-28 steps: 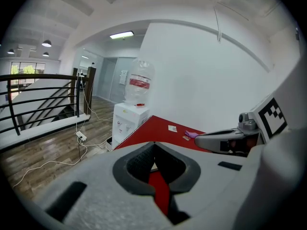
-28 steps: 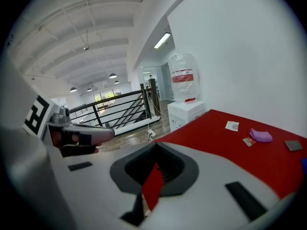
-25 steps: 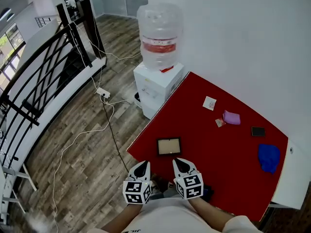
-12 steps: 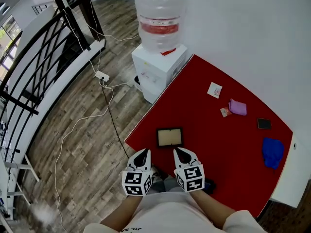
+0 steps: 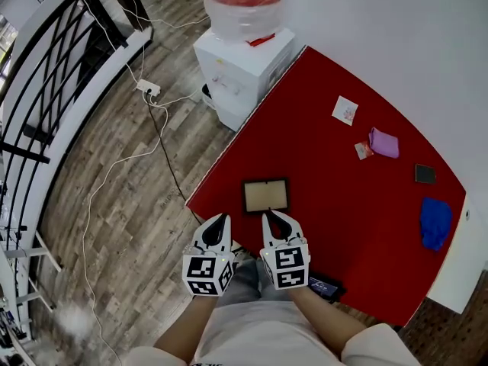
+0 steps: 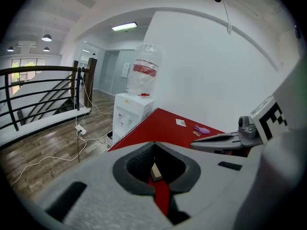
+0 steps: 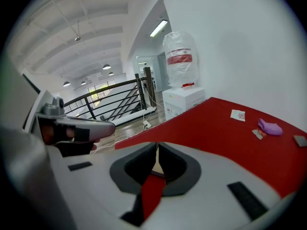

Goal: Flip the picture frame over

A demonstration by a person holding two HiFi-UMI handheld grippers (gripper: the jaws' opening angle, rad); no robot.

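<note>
Near the left edge of the red counter (image 5: 343, 197), the picture frame (image 5: 266, 195) is lying flat, with its pale front facing up inside a thin, dark, rectangular border. Its left side is sitting close to the counter's edge, and past that edge the wooden floor (image 5: 114, 204) is showing. To the right of the frame, a wide bare stretch of the smooth red surface is giving free room. Both tools are hovering just in front of the frame, not touching it. The left tool (image 5: 221, 219) is hanging about over the counter's near edge, and the right tool (image 5: 268, 216) is hanging beside the frame's near side. Each tool is pressing its pointed grey jaws together, with nothing between them. Well apart, toward the far side, a soft purple pouch (image 5: 383, 142), a small white card (image 5: 345, 110) and a crumpled blue cloth (image 5: 435, 223) are lying. A white boxy water dispenser (image 5: 240, 59) is standing just beside the counter's far left corner.
</note>
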